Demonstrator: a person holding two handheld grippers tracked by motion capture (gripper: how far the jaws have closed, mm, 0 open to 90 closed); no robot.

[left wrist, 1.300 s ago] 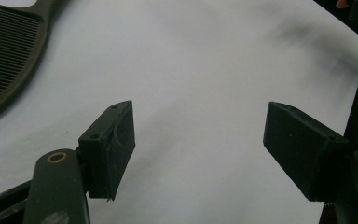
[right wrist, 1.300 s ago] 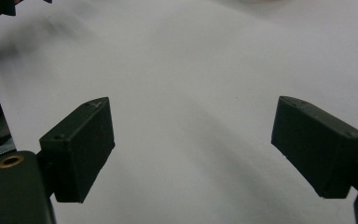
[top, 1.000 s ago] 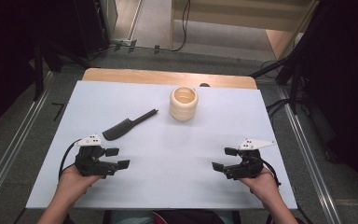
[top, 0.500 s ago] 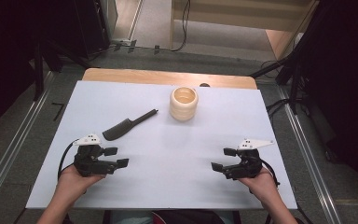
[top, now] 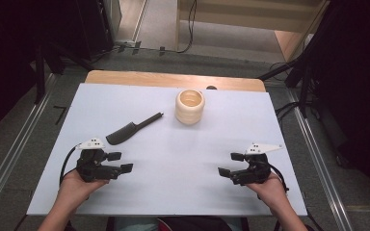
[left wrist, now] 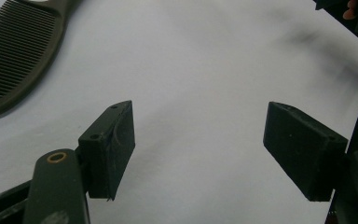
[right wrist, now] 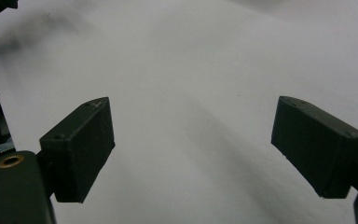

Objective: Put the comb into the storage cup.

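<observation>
- Left gripper point(top: 119, 162) rests low on the near left of the table point(top: 183, 192), jaws spread wide and empty; in the left gripper view point(left wrist: 198, 149) nothing but bare white surface lies between them.
- Right gripper point(top: 230, 163) sits at the near right, likewise wide open and holding nothing, its pads point(right wrist: 79, 149) framing blank tabletop.
- Against the frames from a second ago, almost nothing has shifted: both hands have stayed in the same spots, and the comb and cup have not moved. That suggests the work has not yet started, with the hands parked before a first reach.
- Comb point(top: 132, 129) lies flat just beyond the left gripper, near but not touching it; its toothed end point(left wrist: 14, 56) shows at the upper left of the left gripper view.
- Its long axis runs diagonally: the broad toothed end points toward the near left, the thin handle toward the far right, aimed roughly at the cup point(top: 190, 106).
- The cup stands upright, mouth up, apart from the comb, toward the far middle of the table.
- The left gripper looks best placed to take the comb.
</observation>
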